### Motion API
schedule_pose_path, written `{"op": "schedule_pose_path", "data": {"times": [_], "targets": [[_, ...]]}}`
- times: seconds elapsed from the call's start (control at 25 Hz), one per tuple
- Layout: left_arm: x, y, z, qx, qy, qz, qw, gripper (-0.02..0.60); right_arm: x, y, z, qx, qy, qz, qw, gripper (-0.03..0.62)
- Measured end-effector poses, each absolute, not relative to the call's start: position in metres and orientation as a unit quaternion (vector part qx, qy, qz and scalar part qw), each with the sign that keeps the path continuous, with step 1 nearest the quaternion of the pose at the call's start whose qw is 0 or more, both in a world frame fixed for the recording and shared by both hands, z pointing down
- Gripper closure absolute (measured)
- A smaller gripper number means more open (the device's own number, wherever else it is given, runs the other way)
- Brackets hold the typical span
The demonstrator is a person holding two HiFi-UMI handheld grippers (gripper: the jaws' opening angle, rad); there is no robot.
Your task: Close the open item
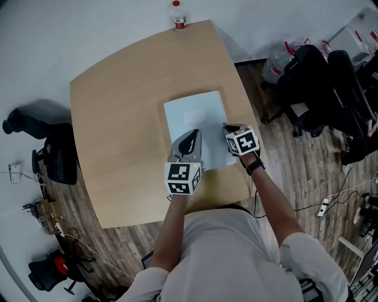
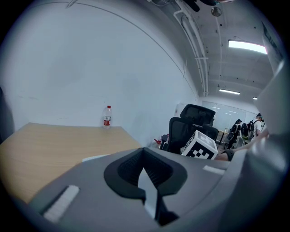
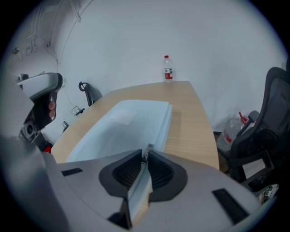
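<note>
A pale blue flat folder (image 1: 195, 121) lies on the wooden table (image 1: 118, 112), its long side running away from me. My right gripper (image 1: 227, 127) is at the folder's right edge, shut on a thin pale blue strip of it. In the right gripper view (image 3: 146, 155) a small metal piece shows at the fingertips, and the folder (image 3: 122, 124) stretches ahead. My left gripper (image 1: 190, 138) is over the folder's near part. In the left gripper view (image 2: 145, 171) its jaws are shut on a thin pale sheet that looks like part of the folder.
A clear bottle with a red label (image 1: 179, 17) stands at the table's far edge. Black office chairs (image 1: 322, 88) and bags crowd the floor to the right. Another dark chair (image 1: 59, 153) and cables sit on the left.
</note>
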State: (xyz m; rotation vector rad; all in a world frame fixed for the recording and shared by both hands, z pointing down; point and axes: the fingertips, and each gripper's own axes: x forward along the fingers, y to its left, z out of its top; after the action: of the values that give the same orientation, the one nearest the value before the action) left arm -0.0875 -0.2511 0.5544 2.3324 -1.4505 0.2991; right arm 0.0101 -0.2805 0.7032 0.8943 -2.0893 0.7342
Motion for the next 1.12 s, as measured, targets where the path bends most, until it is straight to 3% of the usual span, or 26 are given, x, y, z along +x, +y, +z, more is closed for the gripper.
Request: {"op": "schedule_pose_path", "data": {"times": [0.64, 1.12], "targets": [[-0.090, -0.249, 0.563, 0.826, -0.517, 0.107, 0.199, 0.572, 0.005, -0.279, 0.708, 0.338, -0.806, 0.137, 0.466, 0.583], [-0.092, -0.251, 0.567, 0.824, -0.519, 0.106, 0.202, 0.572, 0.006, -0.281, 0.709, 0.352, -0.805, 0.169, 0.447, 0.583]]}}
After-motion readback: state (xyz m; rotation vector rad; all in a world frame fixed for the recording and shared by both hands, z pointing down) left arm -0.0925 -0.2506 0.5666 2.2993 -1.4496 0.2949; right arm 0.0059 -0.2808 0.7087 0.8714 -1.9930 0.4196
